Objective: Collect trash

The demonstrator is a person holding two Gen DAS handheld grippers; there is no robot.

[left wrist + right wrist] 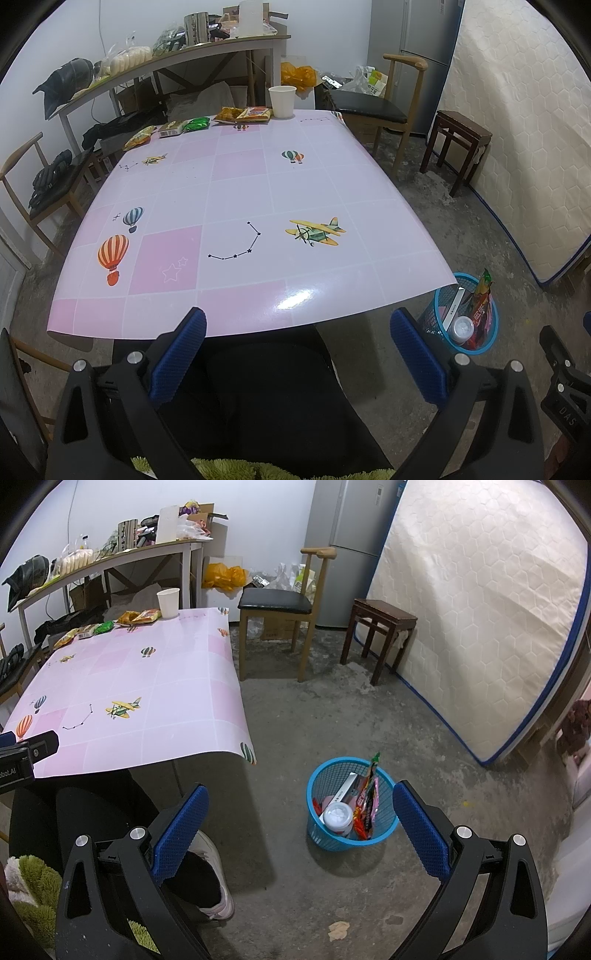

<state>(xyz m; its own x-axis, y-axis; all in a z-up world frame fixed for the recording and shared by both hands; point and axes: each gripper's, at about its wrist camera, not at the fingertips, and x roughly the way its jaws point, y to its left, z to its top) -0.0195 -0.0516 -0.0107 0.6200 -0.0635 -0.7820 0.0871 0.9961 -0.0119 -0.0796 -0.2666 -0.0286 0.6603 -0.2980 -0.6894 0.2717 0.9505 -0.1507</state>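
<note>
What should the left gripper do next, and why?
Probably reach the left gripper across the table toward the snack packets at its far edge: both grippers are open and empty, and the blue basket already holds trash.

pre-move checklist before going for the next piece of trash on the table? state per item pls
1. Left gripper open and holding nothing: ok.
2. Right gripper open and holding nothing: ok.
3. Trash left on the table: ok, snack packets and a white paper cup sit along the far edge.
4. Targets close to a gripper: not ok, both grippers hang off the near edge, with the whole tabletop between them and the packets.
5. Blue wastebasket upright with room: ok, on the floor beside the table's near corner, partly filled.
6. Cup empty: cannot tell, its inside is hidden.
</note>
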